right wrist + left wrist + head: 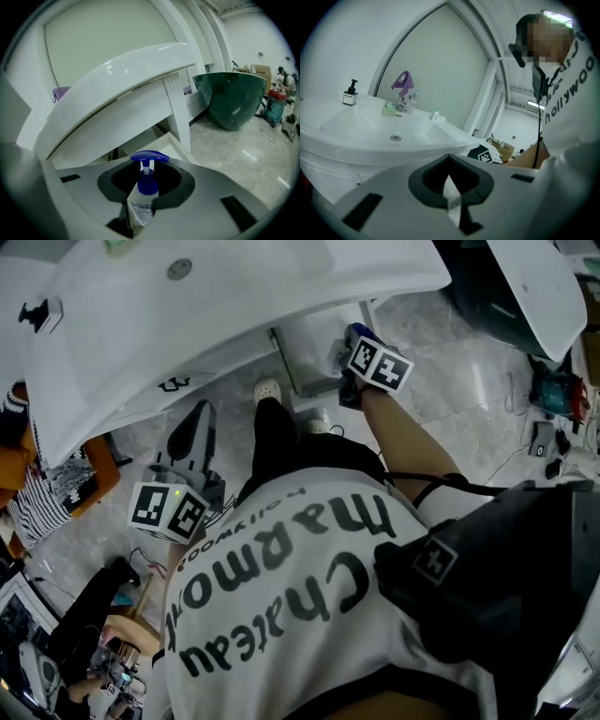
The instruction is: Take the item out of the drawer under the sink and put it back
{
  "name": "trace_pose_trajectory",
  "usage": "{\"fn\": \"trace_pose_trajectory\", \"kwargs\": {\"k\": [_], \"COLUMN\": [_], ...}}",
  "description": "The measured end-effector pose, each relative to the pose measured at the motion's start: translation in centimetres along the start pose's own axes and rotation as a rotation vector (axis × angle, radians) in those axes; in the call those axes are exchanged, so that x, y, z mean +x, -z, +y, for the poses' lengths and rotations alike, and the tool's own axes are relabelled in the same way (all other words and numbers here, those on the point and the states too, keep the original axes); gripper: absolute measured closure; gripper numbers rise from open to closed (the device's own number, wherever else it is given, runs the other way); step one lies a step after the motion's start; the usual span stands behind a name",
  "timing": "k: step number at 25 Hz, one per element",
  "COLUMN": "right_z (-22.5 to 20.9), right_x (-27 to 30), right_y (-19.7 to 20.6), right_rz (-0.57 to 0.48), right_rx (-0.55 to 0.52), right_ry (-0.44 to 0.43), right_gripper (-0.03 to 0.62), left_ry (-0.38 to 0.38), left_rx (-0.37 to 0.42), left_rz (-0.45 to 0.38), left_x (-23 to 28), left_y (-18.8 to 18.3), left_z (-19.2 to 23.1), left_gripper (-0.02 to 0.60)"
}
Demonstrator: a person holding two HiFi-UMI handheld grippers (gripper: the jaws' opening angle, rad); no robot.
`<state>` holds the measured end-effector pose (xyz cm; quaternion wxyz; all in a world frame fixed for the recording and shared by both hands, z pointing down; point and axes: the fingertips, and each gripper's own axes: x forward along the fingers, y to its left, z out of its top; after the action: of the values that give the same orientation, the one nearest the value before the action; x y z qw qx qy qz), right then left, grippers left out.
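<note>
right gripper [142,211] clamped a blue-pump bottle [148,183] between its jaws; the head view hid what the right gripper view showed.

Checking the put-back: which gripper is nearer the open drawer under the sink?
Right. The right gripper, holding the pump bottle, is beside the drawer; the left gripper is well away to its left.

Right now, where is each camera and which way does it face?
Head view: on the person's head, facing steeply down onto sink, shirt, left claw, right claw.
Left gripper view: on that claw, facing the sink; shirt at right.
Right gripper view: on that claw, facing the drawer; bottle gripped.
All share the sink.
</note>
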<state>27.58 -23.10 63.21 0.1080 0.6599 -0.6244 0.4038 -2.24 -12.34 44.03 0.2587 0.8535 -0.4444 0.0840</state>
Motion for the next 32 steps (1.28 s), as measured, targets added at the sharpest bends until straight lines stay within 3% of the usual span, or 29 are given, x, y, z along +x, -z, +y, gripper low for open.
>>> {"fn": "trace_pose_trajectory", "kwargs": {"k": [13, 21, 32], "right_z": [2.6, 4.9, 6.4], "right_x": [-5.7, -11.3, -20.0], "right_y": [-5.2, -9.8, -14.2], "right_rz": [-0.108, -0.22, -0.363], "right_rx": [-0.089, -0.188, -0.221], "right_ry": [-0.116, -0.224, -0.291], "right_gripper": [0.499, 0.499, 0.499], "left_ry": [0.059, 0.078, 0.175], "left_rx": [0.011, -0.031, 0.012], "left_rz": [-0.064, -0.115, -0.12], "left_x": [0.8, 1.6, 2.6], "left_y": [-2.0, -2.5, -4.0], "left_z": [-2.9, -5.6, -9.1], "left_gripper": [0.574, 0.574, 0.574]}}
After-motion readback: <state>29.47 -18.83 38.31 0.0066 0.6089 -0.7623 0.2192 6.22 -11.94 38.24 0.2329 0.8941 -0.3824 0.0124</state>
